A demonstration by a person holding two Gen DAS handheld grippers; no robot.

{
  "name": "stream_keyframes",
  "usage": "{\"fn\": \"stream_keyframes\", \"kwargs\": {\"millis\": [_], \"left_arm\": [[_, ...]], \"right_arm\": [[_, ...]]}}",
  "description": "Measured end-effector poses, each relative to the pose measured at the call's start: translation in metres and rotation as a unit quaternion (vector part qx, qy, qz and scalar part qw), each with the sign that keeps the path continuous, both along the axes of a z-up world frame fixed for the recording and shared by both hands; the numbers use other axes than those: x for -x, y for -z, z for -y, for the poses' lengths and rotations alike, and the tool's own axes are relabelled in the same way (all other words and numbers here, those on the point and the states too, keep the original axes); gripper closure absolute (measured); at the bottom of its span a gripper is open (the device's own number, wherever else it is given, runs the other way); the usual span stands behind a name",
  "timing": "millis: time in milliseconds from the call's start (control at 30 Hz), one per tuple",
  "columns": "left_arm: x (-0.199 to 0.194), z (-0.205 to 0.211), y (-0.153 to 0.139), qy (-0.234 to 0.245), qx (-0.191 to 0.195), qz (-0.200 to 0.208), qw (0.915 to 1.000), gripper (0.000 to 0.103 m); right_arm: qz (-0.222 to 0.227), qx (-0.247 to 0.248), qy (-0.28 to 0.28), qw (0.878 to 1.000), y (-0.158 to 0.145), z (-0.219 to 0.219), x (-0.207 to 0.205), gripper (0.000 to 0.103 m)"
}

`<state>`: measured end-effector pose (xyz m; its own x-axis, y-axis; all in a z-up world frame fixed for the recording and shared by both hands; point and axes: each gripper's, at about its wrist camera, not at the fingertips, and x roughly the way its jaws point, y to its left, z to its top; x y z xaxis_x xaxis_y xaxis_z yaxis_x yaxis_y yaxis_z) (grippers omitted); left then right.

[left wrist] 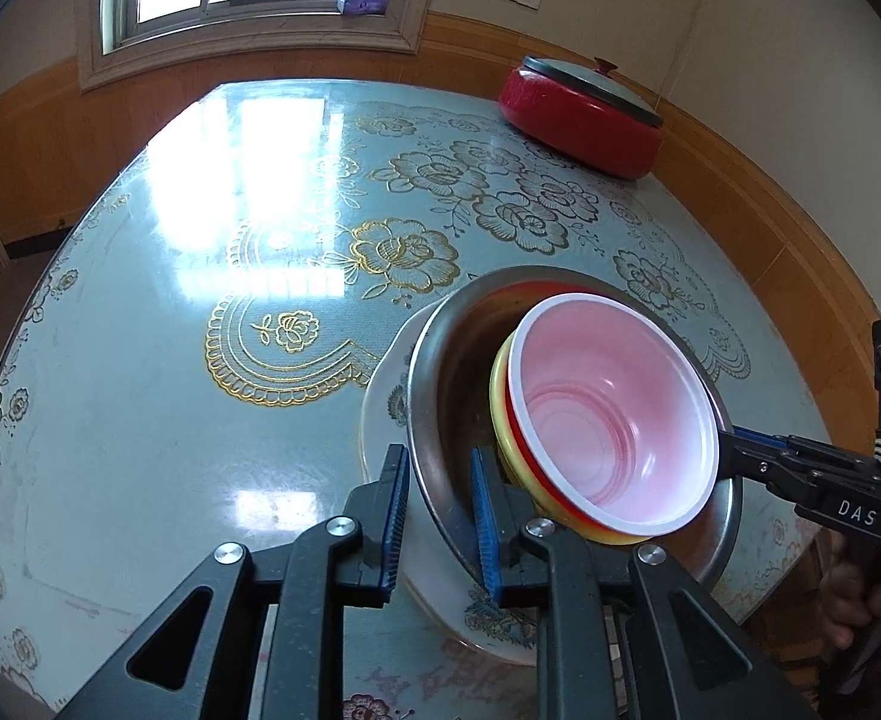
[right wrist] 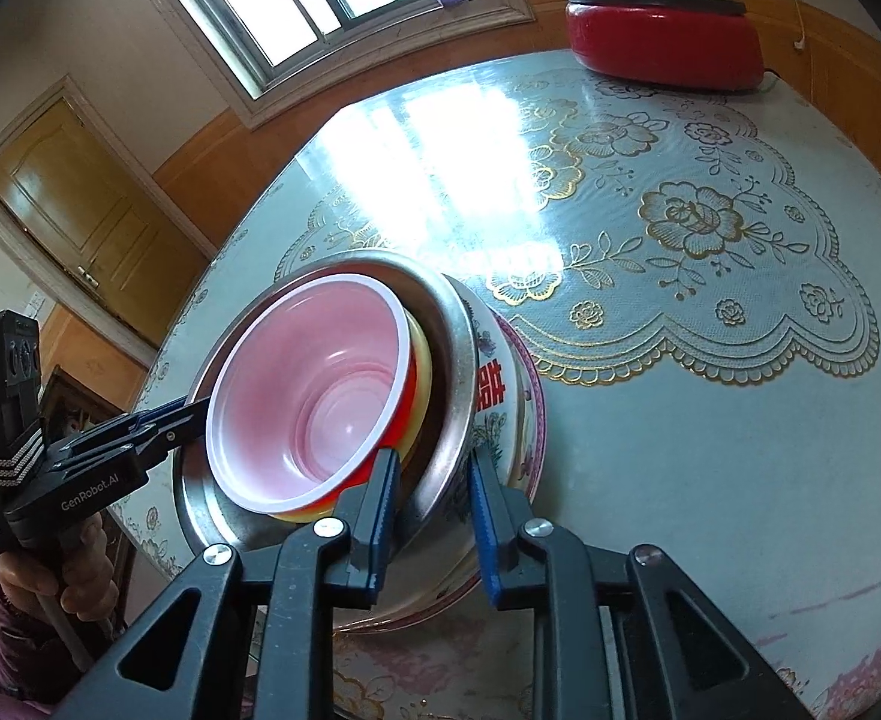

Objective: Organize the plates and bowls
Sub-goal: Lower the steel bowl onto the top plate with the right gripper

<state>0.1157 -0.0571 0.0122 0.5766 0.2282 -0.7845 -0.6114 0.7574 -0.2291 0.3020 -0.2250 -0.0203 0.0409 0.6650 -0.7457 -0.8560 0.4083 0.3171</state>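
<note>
The tabletop [left wrist: 140, 396], round under a flowered cover, carried a nested stack just inside its near edge. Taking that stack as the landmark, a lidded red pot [left wrist: 584, 120] sat well apart at the far edge, and the broad stretch between lay open for moving.

At the bottom was a flowered plate [right wrist: 533, 414], then a painted bowl [right wrist: 491, 396], then a steel bowl [left wrist: 440, 360], and inside it 2 plastic bowls, a yellow bowl [left wrist: 500, 414] holding a red bowl [left wrist: 614, 408] with a pale pink inside. Largest below probably kept the pile steady.

The left hand-held gripper [left wrist: 437, 516] was narrowed on the steel bowl's rim, 1 pad inside and 1 outside. The right hand-held gripper [right wrist: 431, 519] straddled the rim on the opposite side, jaws narrow, though whether its pads pressed metal I could not tell. A pinch from both sides likely served to steady or lift the stack level. The plastic bowls sat tilted and could slide.
</note>
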Motion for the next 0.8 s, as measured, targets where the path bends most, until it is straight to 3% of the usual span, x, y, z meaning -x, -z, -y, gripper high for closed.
{"fn": "stream_keyframes", "kwargs": {"millis": [100, 433, 800], "left_arm": [[-0.004, 0.004, 0.0, 0.0, -0.015, -0.009, 0.9998, 0.084], [-0.006, -0.001, 0.002, 0.035, -0.013, -0.01, 0.9993, 0.083], [-0.013, -0.016, 0.003, 0.133, -0.003, -0.002, 0.9911, 0.08]], "right_arm": [[0.015, -0.005, 0.004, 1.0, -0.002, 0.002, 0.004, 0.086], [0.018, -0.002, 0.038, 0.999, -0.002, 0.003, 0.012, 0.086], [-0.016, 0.01, 0.157, 0.987, 0.005, 0.004, 0.019, 0.082]]}}
